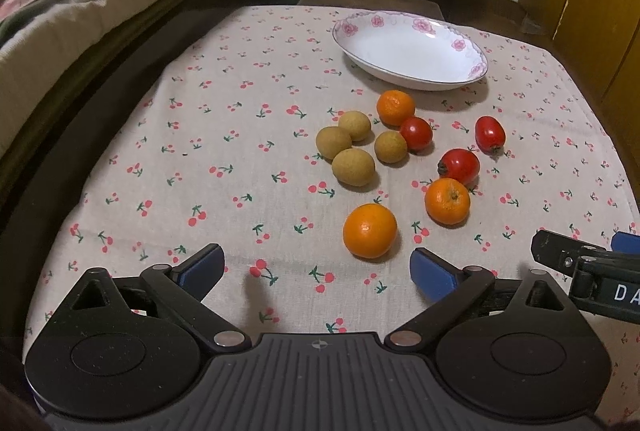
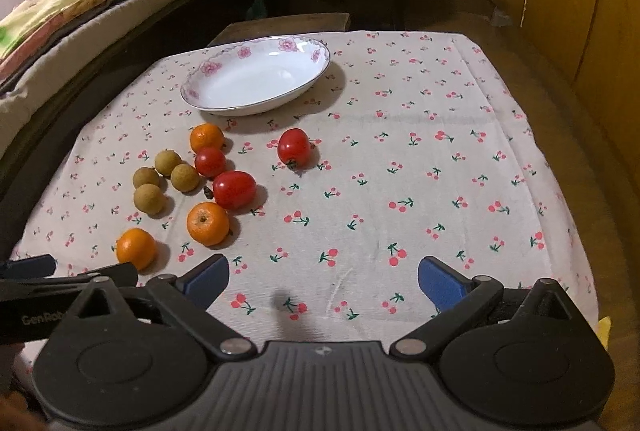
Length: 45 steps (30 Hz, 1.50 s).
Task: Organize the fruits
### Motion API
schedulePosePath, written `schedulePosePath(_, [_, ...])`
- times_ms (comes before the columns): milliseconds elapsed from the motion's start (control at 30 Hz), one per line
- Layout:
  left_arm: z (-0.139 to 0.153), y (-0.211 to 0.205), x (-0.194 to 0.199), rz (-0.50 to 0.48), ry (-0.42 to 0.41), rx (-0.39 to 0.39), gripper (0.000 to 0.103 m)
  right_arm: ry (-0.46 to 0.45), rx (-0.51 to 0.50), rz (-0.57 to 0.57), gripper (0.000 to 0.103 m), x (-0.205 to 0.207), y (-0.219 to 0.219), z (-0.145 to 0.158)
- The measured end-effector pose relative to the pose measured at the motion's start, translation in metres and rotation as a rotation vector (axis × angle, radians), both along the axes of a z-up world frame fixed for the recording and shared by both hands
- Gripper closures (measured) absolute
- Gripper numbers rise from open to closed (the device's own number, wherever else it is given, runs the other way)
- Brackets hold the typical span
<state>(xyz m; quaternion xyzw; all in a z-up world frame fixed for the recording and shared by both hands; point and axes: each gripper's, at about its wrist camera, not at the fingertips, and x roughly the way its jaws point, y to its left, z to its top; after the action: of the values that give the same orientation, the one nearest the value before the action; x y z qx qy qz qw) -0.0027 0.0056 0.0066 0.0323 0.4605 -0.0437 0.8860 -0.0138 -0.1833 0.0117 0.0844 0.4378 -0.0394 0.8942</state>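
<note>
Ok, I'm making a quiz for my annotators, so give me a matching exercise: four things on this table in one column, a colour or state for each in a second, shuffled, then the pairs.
Things:
1. plate
2. longans
3. cherry tomatoes
4. left gripper

Descriptions:
A. red
B. open, holding nothing
C. empty, with a pink floral rim
D. tan-brown, four clustered together

Pairs: 1-C, 2-D, 3-A, 4-B
</note>
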Motion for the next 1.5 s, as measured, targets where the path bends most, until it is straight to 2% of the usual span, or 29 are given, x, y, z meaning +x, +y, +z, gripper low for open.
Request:
schedulePosePath(200, [-0.0011,-0.0007,-0.0005,-0.012,-0.001,0.01,0.003,0.006,0.02,-0.027,0.001,0.001,-0.0043,-0.0017])
schedulePosePath(700, [-0.0014,0.0012,0.0019,-0.005,0.006,-0.003,0.003,0.023,-0.028,0.013,0.004,0.0027,0.0031,-0.0059])
schedulePosePath(1500, [-0.003,-0.0011,0.001,-0.023,0.008,-0.001,0.003,0.044,-0.02,0.032,0.007,0.0051,0.0046,-0.01])
